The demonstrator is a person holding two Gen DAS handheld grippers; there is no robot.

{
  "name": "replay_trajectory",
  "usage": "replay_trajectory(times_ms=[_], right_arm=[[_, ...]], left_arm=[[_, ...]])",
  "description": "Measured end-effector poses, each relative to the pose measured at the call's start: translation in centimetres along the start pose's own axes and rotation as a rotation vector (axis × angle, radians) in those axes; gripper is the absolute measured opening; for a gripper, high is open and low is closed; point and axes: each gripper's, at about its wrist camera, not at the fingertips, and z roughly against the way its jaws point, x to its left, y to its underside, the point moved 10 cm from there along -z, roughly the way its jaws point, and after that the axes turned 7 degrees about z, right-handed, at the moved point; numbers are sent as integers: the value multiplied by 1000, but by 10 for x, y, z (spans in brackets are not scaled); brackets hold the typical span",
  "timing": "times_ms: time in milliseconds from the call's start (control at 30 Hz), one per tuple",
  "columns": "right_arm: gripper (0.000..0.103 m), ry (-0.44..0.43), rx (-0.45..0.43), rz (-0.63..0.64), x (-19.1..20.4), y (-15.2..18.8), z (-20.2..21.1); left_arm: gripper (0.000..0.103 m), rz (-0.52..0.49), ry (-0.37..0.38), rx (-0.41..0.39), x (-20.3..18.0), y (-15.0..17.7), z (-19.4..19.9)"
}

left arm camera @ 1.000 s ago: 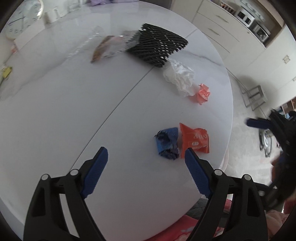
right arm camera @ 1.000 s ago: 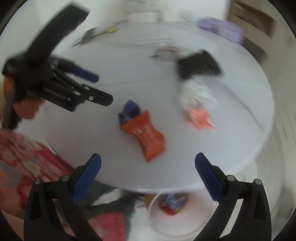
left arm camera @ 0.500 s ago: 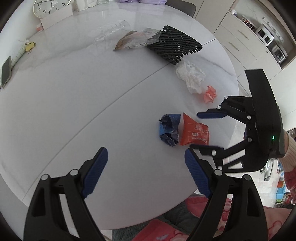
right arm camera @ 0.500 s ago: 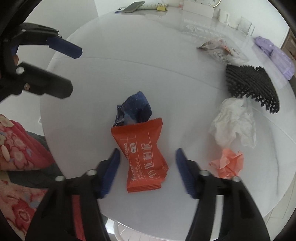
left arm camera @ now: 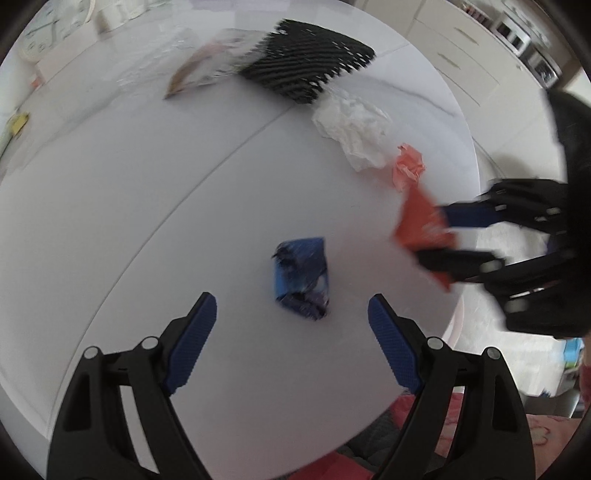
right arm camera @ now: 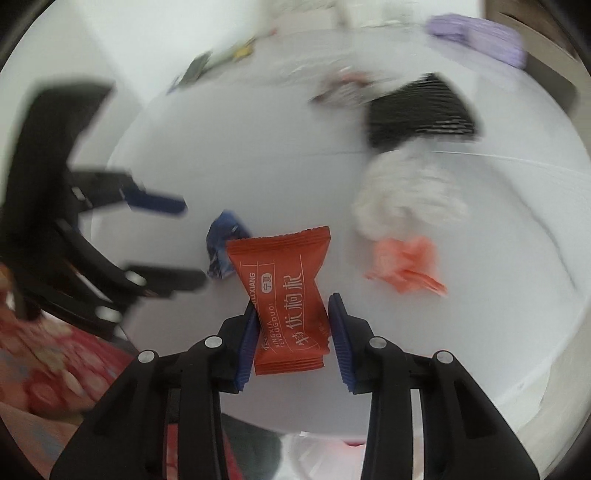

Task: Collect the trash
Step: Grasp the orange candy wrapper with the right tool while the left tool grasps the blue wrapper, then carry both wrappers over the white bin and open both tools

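Note:
An orange snack packet [right arm camera: 284, 295] sits between the closing jaws of my right gripper [right arm camera: 293, 301], and both blue pads press its sides. In the left wrist view the same packet [left arm camera: 421, 221] hangs in the right gripper [left arm camera: 430, 236] near the table's right edge. A crumpled blue wrapper [left arm camera: 301, 277] lies on the white round table [left arm camera: 147, 221]. My left gripper [left arm camera: 290, 297] hovers open over the wrapper, a finger on either side and well apart from it. From the right wrist the wrapper [right arm camera: 221, 247] shows just behind the packet, with the left gripper [right arm camera: 192, 243] to its left.
A white crumpled tissue [left arm camera: 354, 125], a pink paper scrap [left arm camera: 408, 166], a black mesh sleeve [left arm camera: 306, 70] and a clear wrapper [left arm camera: 207, 70] lie farther back. A purple cloth [right arm camera: 476, 29] rests at the table's far side. White cabinets [left arm camera: 461, 48] stand beyond the table.
My right gripper narrowed onto the orange packet and carried it right, away from the blue wrapper. My left gripper shifted so the blue wrapper now lies between its open fingers.

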Motion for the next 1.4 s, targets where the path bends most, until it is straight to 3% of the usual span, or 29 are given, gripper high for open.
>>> replay_trajectory(times_ms=[300,600,733,1000,1167,1300,1400], right_arm=[[37,84,-173,-294,-24,24,80],[37,135,-228,-387,-37,32,98],[37,139,-240,-398,-38,31,98],[37,155,-271,-433,-39,42,114],[37,211,-298,-518,-47,77,147],[37,298,-297,-620,-59,126,176],[37,341,-297,-692,-66,158,190]], left_arm=[[67,-65,-17,38,-16,-9,-27],[36,-94,-69,12,-13,-15,-24],[35,-121,-94,-6,-14,-14,-23],[34,-121,-45,-35,-10,-25,7],[34,-257,41,-74,-72,-28,44],[34,-440,161,-60,-168,-13,56],[34,-551,230,-38,-219,11,59]])
